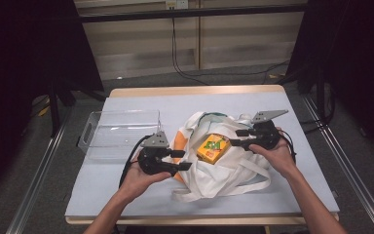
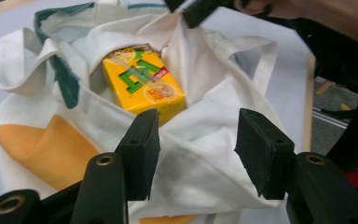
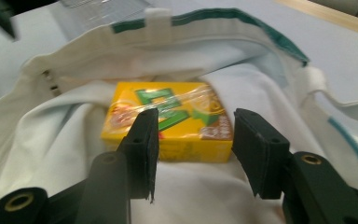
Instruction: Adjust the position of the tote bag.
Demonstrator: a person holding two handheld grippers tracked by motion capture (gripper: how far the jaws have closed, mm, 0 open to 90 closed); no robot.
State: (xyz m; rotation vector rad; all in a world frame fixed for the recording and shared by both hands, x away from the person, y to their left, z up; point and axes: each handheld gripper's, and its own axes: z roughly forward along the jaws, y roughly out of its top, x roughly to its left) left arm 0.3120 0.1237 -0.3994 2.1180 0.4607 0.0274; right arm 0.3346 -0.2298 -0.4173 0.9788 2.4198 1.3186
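A light blue-grey table (image 1: pixel 126 185) carries everything. On it lies a white cloth tote bag (image 1: pixel 233 168) with green trim and an orange patch, its mouth spread open and its handles slack toward the near edge. Left of the bag, well apart from the hands, stands a clear plastic bin (image 1: pixel 119 131). Inside the bag's mouth rests 1 yellow juice carton (image 1: pixel 213 148) with a green letter on its face, lying flat. The left gripper (image 1: pixel 184 160) hovers at the bag's left side, jaws spread with nothing pinched. The right gripper (image 1: pixel 238 138) sits at the bag's right rim, jaws likewise apart; whether they brush the cloth is unclear.
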